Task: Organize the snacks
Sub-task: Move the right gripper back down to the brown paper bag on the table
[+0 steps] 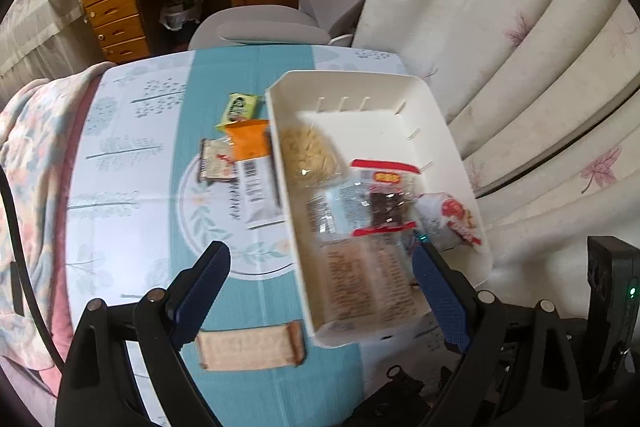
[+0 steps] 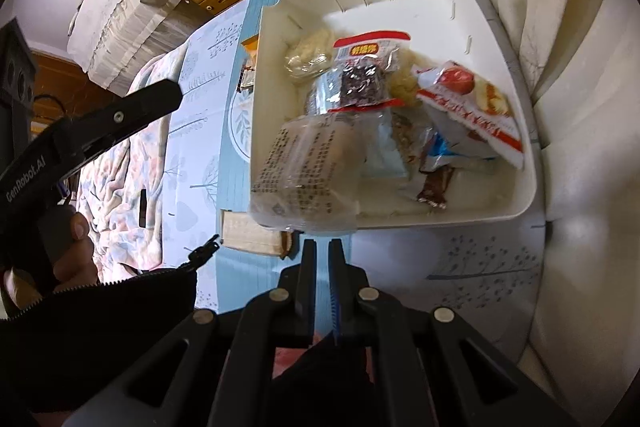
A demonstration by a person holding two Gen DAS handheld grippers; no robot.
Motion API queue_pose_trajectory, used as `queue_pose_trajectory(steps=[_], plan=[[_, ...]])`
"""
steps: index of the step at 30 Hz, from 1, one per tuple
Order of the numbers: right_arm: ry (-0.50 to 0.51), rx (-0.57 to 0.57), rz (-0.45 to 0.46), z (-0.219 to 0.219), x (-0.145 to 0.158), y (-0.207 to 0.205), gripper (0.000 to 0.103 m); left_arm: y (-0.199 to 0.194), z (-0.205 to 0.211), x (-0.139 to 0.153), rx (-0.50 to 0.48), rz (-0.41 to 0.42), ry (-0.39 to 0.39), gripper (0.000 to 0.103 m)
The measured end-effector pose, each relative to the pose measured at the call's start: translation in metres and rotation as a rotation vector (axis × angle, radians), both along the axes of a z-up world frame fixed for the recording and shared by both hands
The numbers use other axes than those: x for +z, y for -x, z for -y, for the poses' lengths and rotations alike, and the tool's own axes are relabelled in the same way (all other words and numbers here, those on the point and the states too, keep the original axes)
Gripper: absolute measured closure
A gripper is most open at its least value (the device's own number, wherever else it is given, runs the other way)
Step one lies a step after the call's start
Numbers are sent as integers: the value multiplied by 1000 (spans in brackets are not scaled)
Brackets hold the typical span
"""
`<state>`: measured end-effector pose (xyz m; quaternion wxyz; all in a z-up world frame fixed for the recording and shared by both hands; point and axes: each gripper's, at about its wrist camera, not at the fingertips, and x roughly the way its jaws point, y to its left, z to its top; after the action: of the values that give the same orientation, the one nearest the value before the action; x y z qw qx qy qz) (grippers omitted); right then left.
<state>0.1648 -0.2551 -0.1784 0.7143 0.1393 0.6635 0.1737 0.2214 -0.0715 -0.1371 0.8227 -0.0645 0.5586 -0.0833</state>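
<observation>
- My left gripper hangs over the near end of the white bin, jaws wide apart, nothing between them.
- My right gripper sits just before the bin's near wall, jaws together, empty.
- Clear printed packet lies inside the bin among other snacks.
- Tan wafer pack lies on the tablecloth beside the bin's near corner.
- Orange packet lies along the bin's outer wall.

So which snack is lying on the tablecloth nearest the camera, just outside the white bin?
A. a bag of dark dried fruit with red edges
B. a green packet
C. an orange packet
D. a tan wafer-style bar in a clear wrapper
D: the tan wafer bar lies on the tablecloth beside the near corner of the white bin, in front of the left gripper with its fingers spread.
</observation>
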Motion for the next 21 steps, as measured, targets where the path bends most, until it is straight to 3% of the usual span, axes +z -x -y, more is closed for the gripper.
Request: queue_pose_trajectory(steps=[4, 8, 19, 21], plan=[[-14, -45, -22, -13, -2, 7, 95, 7, -19, 0, -21, -3, -21, 11], [-26, -108, -33, -30, -3, 19, 80, 13, -44, 2, -62, -4, -12, 11], [-91, -314, -109, -95, -22, 56, 65, 22, -113, 2, -184, 20, -31, 11], [-111, -372, -137, -104, -29, 62, 59, 21, -123, 1, -199, 22, -28, 11]])
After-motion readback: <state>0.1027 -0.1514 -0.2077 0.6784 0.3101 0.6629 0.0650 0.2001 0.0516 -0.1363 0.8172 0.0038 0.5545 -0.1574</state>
